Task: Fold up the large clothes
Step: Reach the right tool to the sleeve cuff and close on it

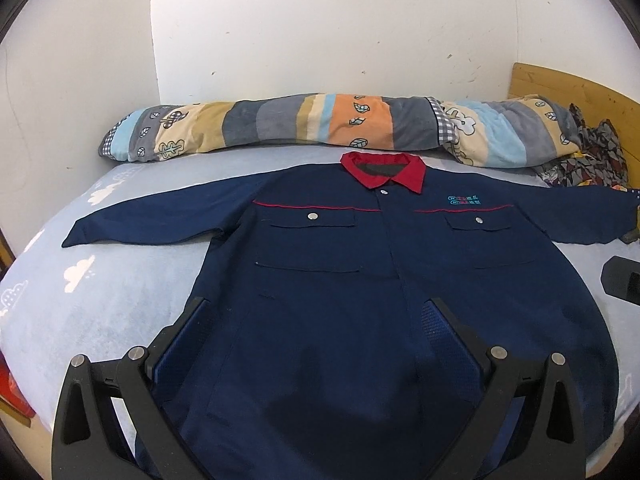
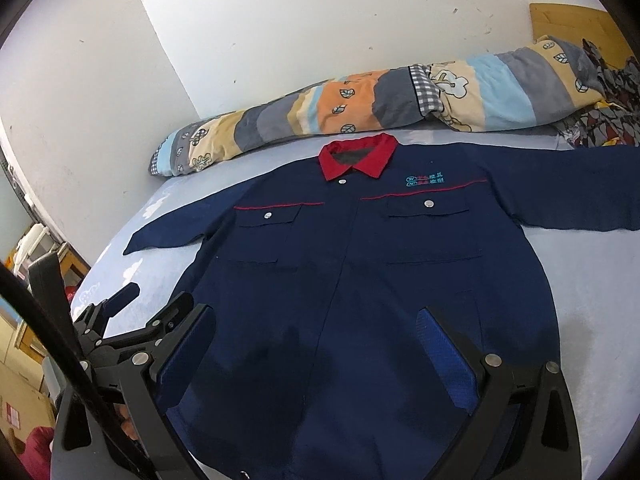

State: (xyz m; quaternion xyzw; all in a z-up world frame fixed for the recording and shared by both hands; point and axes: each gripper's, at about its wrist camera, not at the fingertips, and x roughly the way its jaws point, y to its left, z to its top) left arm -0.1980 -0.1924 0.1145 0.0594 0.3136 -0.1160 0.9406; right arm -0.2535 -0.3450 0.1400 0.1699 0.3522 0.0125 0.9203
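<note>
A navy work jacket (image 1: 340,280) with a red collar (image 1: 384,170) lies flat, front up, sleeves spread, on a light blue bed (image 1: 100,304). It also shows in the right wrist view (image 2: 380,264), with its collar (image 2: 360,156). My left gripper (image 1: 318,308) is open and empty above the jacket's lower front. My right gripper (image 2: 316,316) is open and empty above the lower front too. The left gripper (image 2: 120,300) shows at the left of the right wrist view, and part of the right gripper (image 1: 622,280) shows at the right edge of the left wrist view.
A rolled striped quilt (image 1: 320,124) lies along the white wall behind the jacket. Patterned dark cloth (image 1: 588,152) and a wooden headboard (image 1: 568,88) are at the far right. Boxes and furniture (image 2: 24,352) stand off the bed's left side.
</note>
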